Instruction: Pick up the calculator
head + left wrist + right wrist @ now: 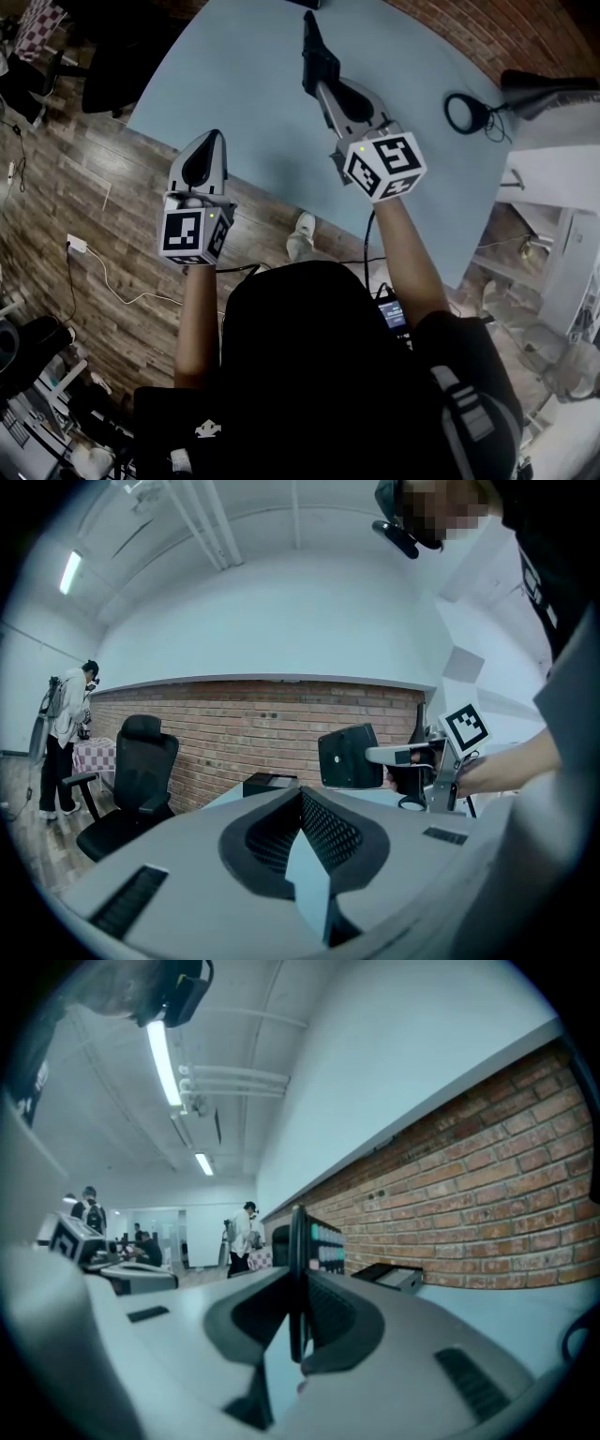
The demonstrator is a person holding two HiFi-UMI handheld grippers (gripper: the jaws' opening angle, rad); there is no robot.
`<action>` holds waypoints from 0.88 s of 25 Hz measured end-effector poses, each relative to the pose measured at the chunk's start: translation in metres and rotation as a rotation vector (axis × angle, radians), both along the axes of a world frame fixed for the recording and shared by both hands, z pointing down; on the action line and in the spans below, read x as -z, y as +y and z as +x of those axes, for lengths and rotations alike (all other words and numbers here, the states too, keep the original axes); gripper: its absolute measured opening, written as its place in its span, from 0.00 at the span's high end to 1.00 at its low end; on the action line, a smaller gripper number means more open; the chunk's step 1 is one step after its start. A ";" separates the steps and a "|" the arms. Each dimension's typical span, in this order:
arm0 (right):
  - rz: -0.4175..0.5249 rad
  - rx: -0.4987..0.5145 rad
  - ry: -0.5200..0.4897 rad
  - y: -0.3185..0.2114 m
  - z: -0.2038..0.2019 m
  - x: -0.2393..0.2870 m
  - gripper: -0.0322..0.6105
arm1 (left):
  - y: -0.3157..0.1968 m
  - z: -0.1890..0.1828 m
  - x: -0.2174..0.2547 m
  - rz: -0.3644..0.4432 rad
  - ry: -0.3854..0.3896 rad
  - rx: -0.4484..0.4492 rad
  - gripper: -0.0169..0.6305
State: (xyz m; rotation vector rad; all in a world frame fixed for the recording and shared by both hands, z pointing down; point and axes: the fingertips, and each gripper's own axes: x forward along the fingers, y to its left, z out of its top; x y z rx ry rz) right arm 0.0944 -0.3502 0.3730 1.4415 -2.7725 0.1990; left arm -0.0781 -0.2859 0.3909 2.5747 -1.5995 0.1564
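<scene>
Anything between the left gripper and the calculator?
Nothing. In the head view only bare blue table shows between the left gripper and the calculator, which the right gripper clamps. The left gripper view also sees the calculator unobstructed.

Dark calculator (317, 56) edge-up in right tongs (330, 86)

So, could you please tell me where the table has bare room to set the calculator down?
The blue table is bare across its left and middle stretch, from the near edge by the left gripper up to the right gripper holding the calculator. Only the right side is crowded, by the black ring and its cables.
</scene>
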 end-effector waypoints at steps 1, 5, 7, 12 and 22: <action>0.005 0.001 0.001 0.006 -0.004 0.002 0.88 | 0.004 -0.004 0.000 -0.002 0.001 -0.002 0.96; 0.020 -0.002 0.003 0.026 -0.019 0.010 0.88 | 0.020 -0.016 0.004 0.002 0.014 -0.011 0.96; 0.026 -0.007 0.004 0.035 -0.025 0.014 0.88 | 0.026 -0.020 0.009 0.017 0.016 -0.014 0.96; 0.045 -0.022 0.005 0.058 -0.033 0.023 0.88 | 0.044 -0.028 0.015 0.049 0.015 -0.035 0.96; 0.079 -0.054 -0.004 0.098 -0.042 0.040 0.88 | 0.079 -0.035 0.023 0.058 0.018 -0.070 0.96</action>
